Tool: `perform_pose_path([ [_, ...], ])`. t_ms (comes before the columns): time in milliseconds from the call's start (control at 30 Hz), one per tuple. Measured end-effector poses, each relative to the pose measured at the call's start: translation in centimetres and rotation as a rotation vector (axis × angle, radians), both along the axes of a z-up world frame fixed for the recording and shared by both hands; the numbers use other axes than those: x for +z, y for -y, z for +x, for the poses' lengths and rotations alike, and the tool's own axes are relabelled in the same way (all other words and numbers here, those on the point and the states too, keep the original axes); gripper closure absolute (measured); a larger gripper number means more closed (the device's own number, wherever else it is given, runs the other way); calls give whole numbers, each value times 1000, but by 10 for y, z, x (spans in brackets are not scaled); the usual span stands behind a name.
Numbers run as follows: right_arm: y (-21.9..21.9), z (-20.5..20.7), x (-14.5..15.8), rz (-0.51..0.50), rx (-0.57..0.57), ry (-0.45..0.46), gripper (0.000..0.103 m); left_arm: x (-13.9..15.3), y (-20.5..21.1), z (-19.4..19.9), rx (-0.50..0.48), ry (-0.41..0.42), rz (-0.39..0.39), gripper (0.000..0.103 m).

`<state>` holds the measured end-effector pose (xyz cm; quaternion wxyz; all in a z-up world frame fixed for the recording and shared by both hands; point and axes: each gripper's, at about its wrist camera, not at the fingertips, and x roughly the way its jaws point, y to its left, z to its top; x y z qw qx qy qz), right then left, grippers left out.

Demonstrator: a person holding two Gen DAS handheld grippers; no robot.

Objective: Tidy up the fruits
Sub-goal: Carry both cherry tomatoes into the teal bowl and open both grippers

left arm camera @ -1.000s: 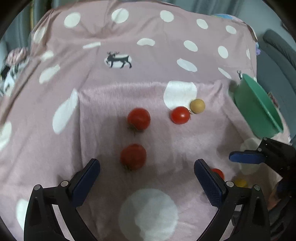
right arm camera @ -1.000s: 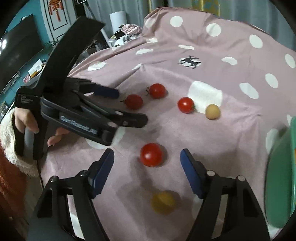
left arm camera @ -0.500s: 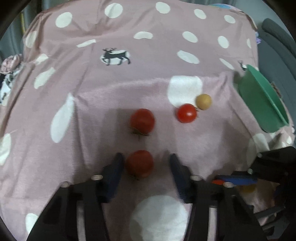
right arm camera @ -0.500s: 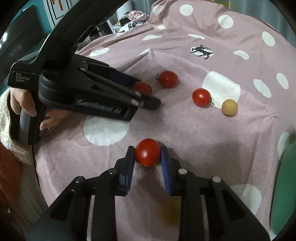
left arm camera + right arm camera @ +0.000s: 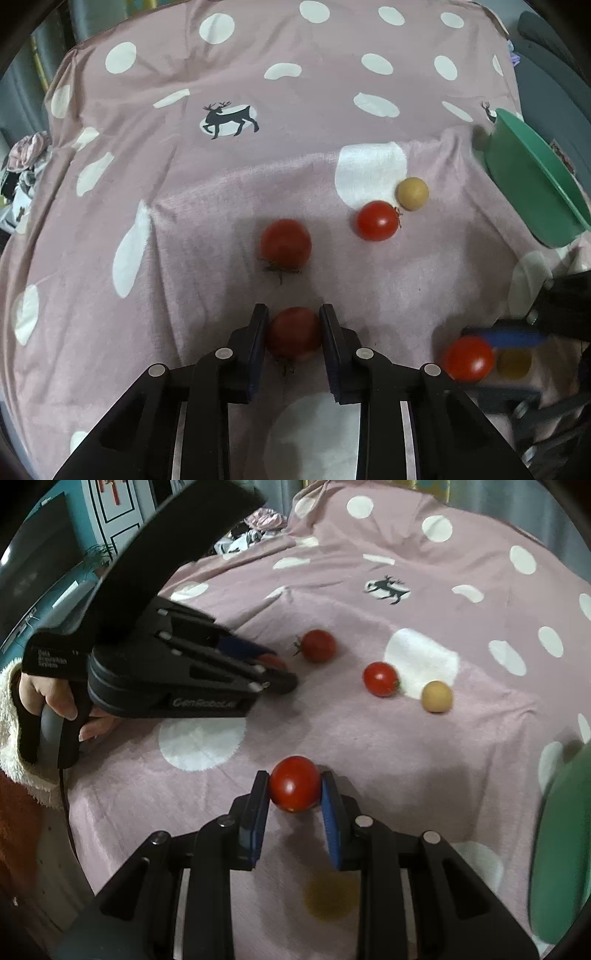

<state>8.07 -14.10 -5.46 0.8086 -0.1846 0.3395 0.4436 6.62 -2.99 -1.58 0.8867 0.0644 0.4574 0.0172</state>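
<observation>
In the left wrist view my left gripper [image 5: 292, 314] has its jaws closing, and both pads press the sides of a dull red tomato [image 5: 294, 334] on the pink dotted cloth [image 5: 207, 206]. My right gripper [image 5: 294, 775] is shut on a bright red tomato [image 5: 294, 783]. Two more tomatoes [image 5: 285, 243] [image 5: 377, 220] and a tan round fruit [image 5: 413, 193] lie farther out. A yellow fruit [image 5: 330, 893] sits blurred below the right gripper's fingers. The left gripper [image 5: 277, 670] also shows in the right wrist view, held in a hand [image 5: 55, 701].
A green bowl [image 5: 532, 184] stands at the cloth's right edge, near the tan fruit, and fills the right border of the right wrist view as the bowl [image 5: 561, 849]. The cloth has a deer print [image 5: 231, 118]. Room clutter lies beyond the cloth's left edge.
Both grippers went from wide open to closed on a tomato each. The right one closed first, the left one after it. Neither hand shifted much.
</observation>
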Motion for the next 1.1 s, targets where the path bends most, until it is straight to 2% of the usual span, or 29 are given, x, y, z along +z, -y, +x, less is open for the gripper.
perform_pose_path([
  [167, 29, -1, 18, 57, -20, 52, 75, 8, 2, -9, 40, 38, -10, 74],
  [267, 54, 0, 33, 97, -48, 92, 75, 26, 12, -17, 23, 89, -63, 74],
  [333, 76, -1, 43, 132, -88, 112, 75, 43, 29, -21, 10, 134, -50, 74],
  [400, 99, 0, 52, 166, -136, 131, 75, 59, 58, -23, -40, 186, -29, 74],
  [533, 162, 16, 68, 228, -299, 158, 75, 80, 123, -10, -147, 266, -68, 74],
  [600, 193, 24, 72, 248, -395, 170, 75, 81, 158, 2, -180, 287, -80, 74],
  [700, 249, 43, 69, 323, -537, 133, 75, 75, 206, 21, -253, 291, -114, 74],
  [833, 301, 57, 56, 406, -649, 63, 75, 62, 251, 50, -296, 242, -148, 74],
  [967, 313, 59, 42, 429, -666, 18, 75, 53, 271, 61, -298, 225, -163, 74],
  [1100, 312, 63, 35, 373, -666, 6, 74, 46, 277, 63, -275, 214, -146, 74],
])
